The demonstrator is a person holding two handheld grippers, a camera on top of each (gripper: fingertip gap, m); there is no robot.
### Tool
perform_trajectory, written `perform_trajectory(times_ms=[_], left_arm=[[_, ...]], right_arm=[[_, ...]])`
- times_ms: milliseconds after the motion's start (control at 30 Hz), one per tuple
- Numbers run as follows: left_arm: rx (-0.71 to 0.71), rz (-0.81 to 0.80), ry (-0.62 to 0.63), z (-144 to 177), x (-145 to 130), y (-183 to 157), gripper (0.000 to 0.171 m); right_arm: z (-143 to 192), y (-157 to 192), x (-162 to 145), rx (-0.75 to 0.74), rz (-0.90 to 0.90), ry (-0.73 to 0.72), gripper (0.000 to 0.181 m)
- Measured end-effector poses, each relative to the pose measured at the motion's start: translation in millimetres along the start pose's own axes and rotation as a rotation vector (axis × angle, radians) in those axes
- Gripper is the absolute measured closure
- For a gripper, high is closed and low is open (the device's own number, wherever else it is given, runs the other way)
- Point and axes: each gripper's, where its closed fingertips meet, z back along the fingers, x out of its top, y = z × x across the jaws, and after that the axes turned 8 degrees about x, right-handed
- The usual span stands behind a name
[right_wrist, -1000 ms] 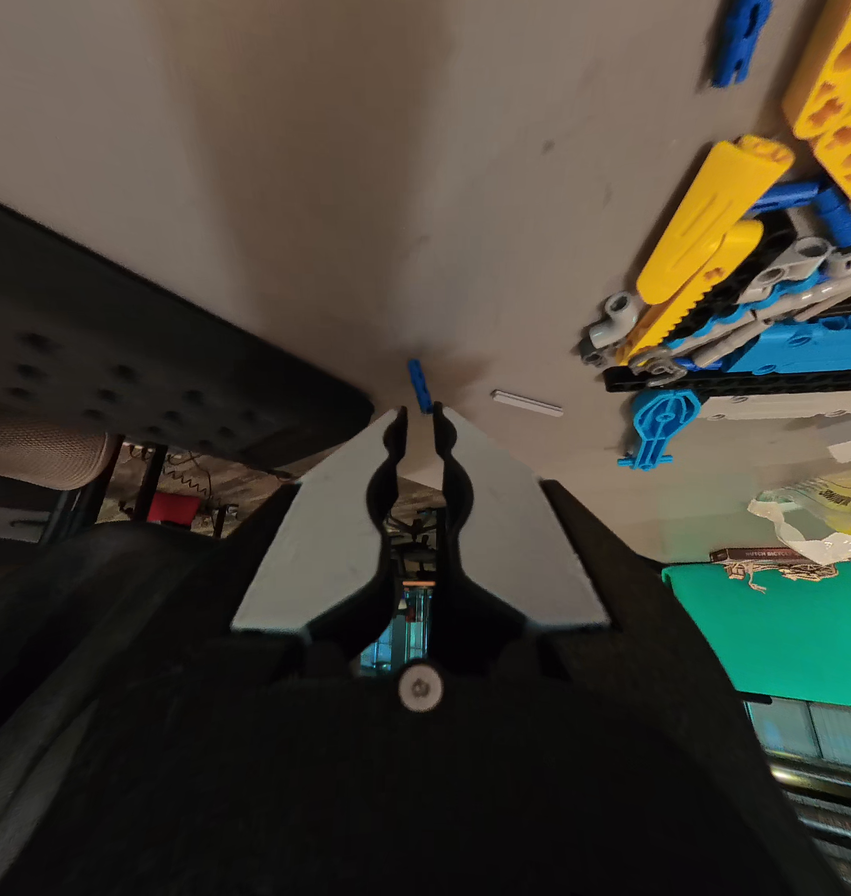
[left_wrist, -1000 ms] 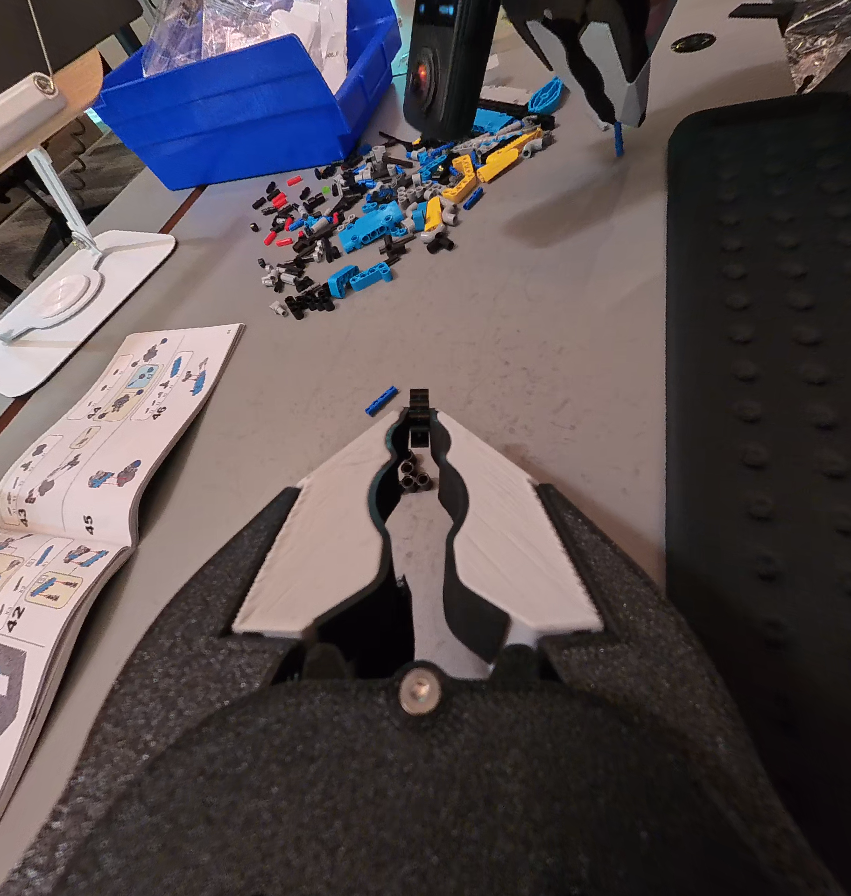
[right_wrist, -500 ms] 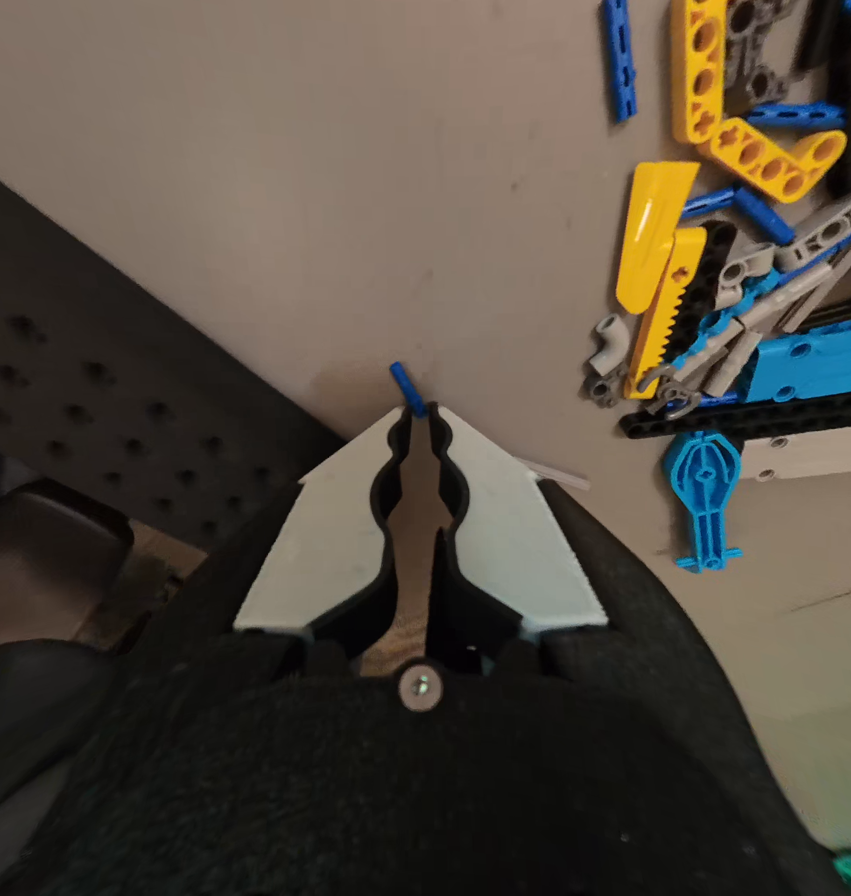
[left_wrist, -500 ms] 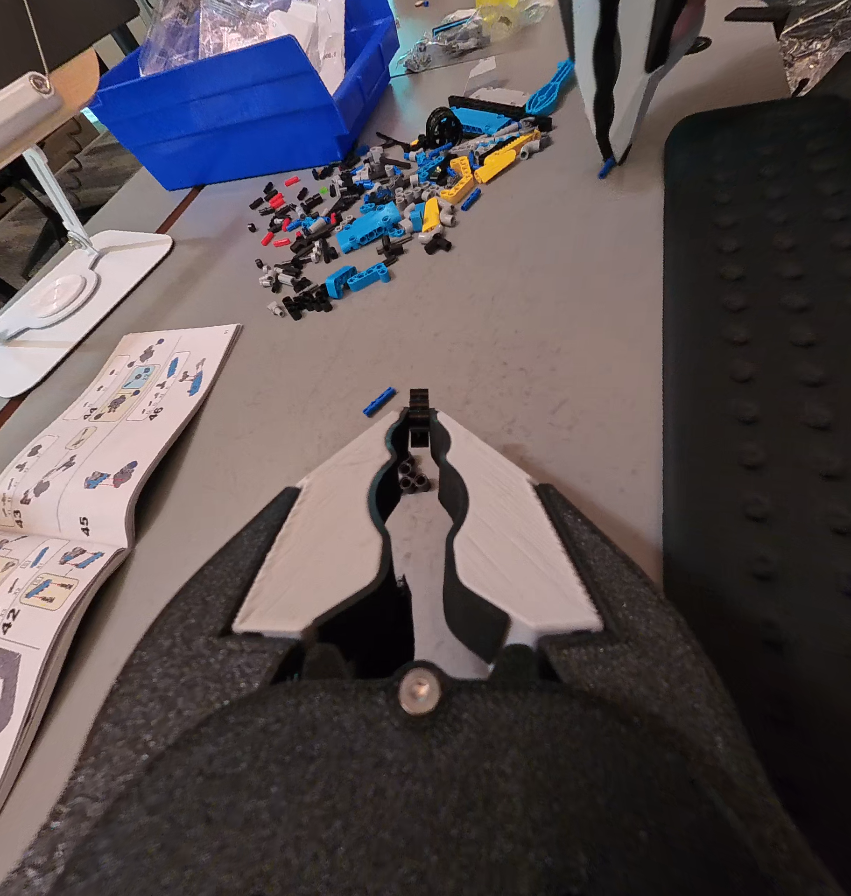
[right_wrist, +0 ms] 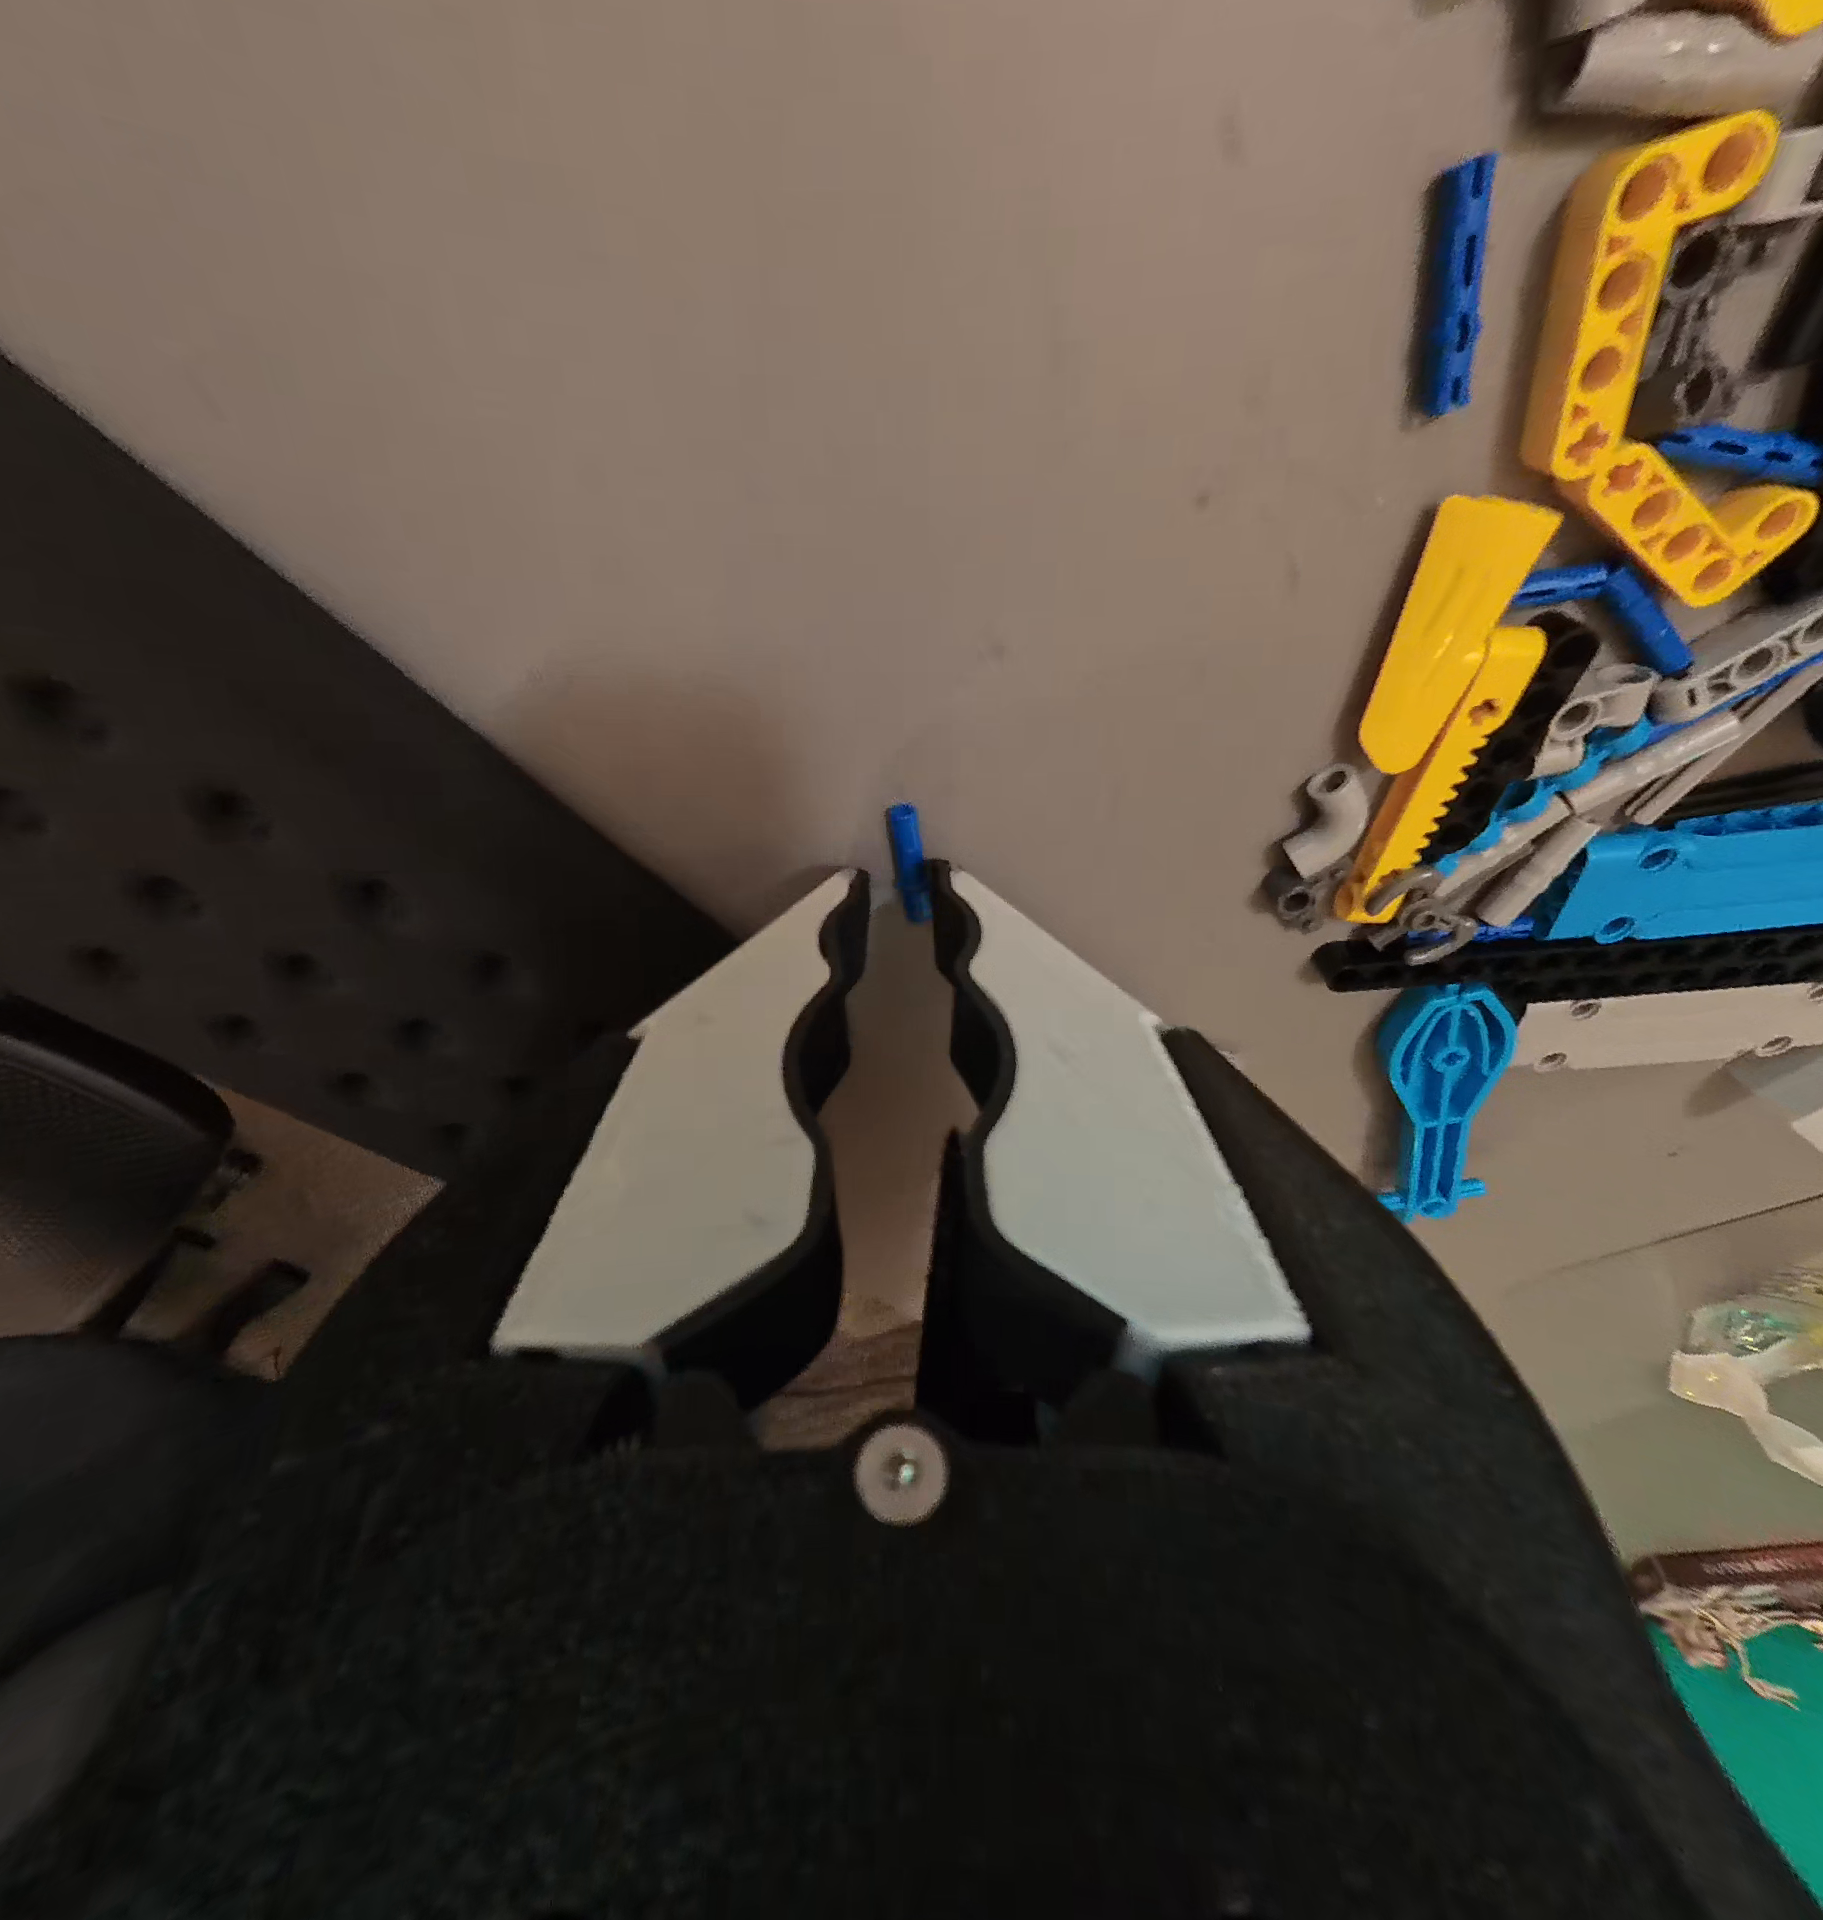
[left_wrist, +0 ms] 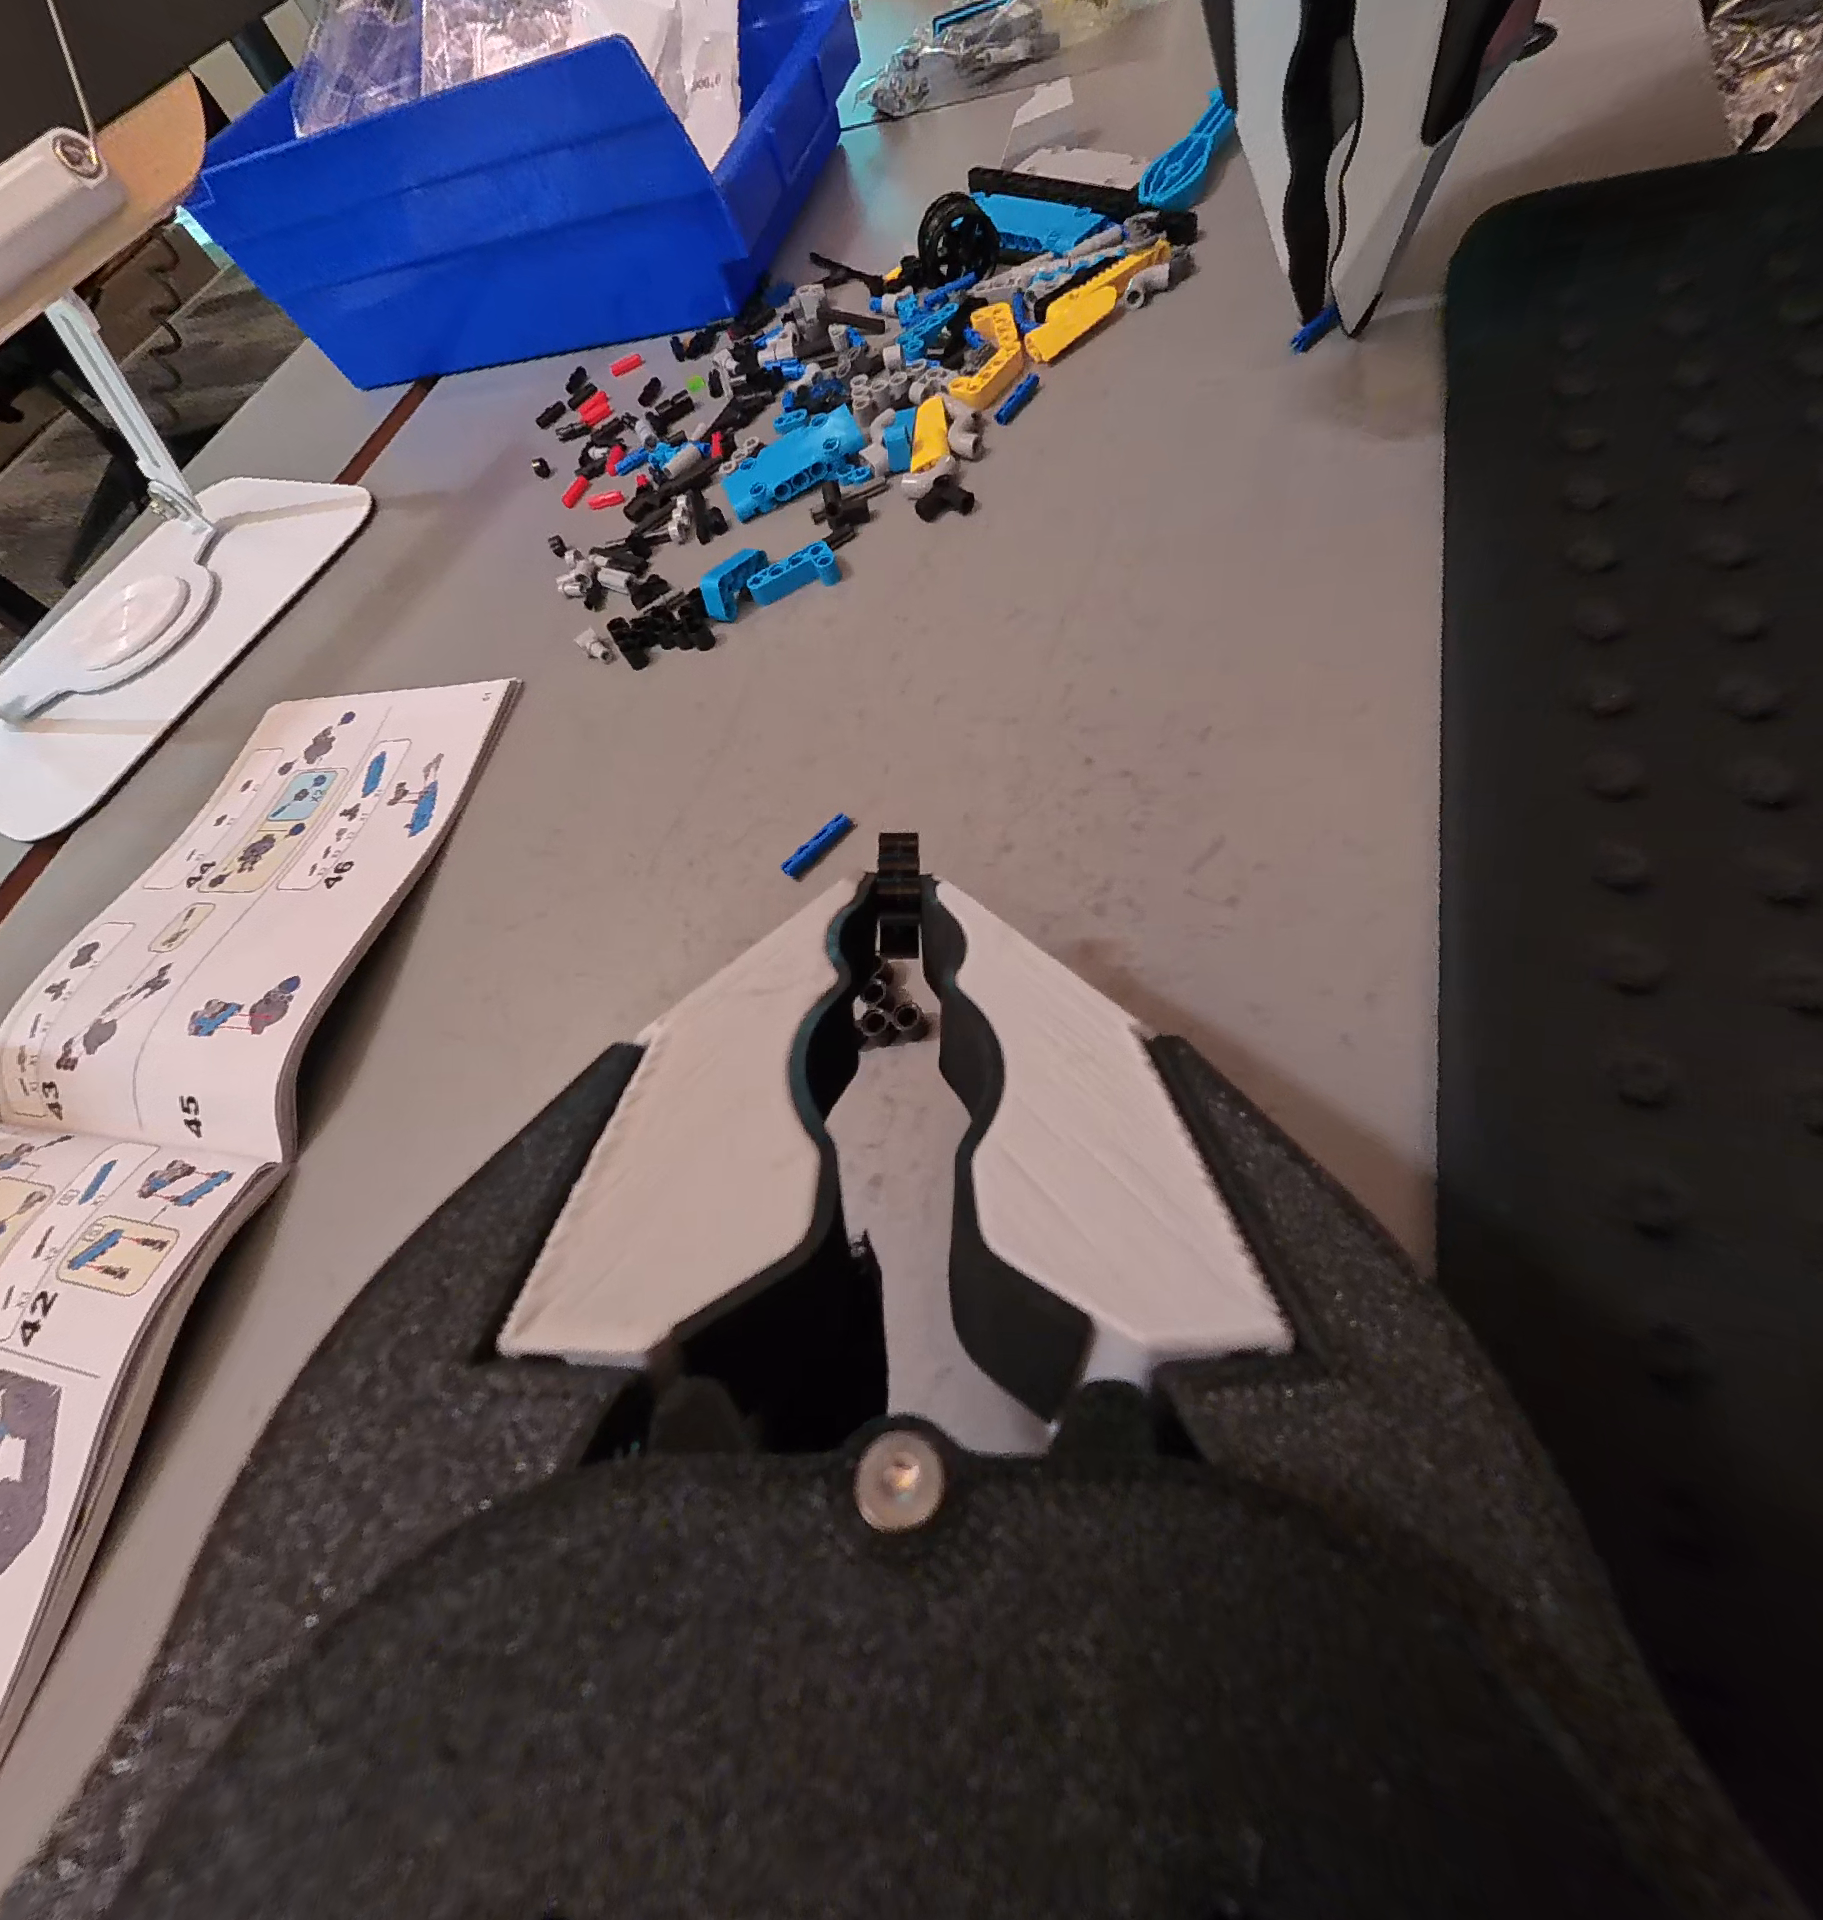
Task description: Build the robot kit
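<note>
My left gripper [left_wrist: 899,883] is shut on a small black building piece [left_wrist: 898,858] and holds it low over the grey table [left_wrist: 1094,675]. A loose blue pin [left_wrist: 816,845] lies just left of its tips. My right gripper [right_wrist: 899,883] points down at the table with its jaws slightly apart. A short blue pin [right_wrist: 905,857] stands between its tips, against the right finger and clear of the left one. In the left wrist view the right gripper [left_wrist: 1338,312] is at the far right, with that pin [left_wrist: 1312,332] at its tips.
A pile of loose building pieces [left_wrist: 834,416] lies mid-table, with yellow beams [right_wrist: 1634,364] near my right gripper. A blue bin [left_wrist: 471,208] stands behind it. An open instruction booklet [left_wrist: 211,935] and a white stand base [left_wrist: 148,623] lie left. A black studded mat [left_wrist: 1655,727] runs along the right. Some 30 cm of space lies between my two pairs of fingers.
My right gripper swung over the pin and turned upright; its jaws, closed on the blue pin half a second ago, now stand slightly apart. My left gripper has not moved.
</note>
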Motion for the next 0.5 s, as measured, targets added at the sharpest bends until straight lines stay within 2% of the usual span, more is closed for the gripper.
perform_trajectory(times_ms=[133, 500], left_arm=[[0.002, -0.005, -0.001, 0.1, 0.5, -0.3, 0.164], [0.015, 0.034, -0.012, 1.9, 2.5, 6.3, 0.164]], right_arm=[[0.1, -0.1, -0.4, -0.003, 0.028, 0.062, 0.169], [0.3, -3.7, -9.9, -0.009, 0.017, 0.108, 0.165]])
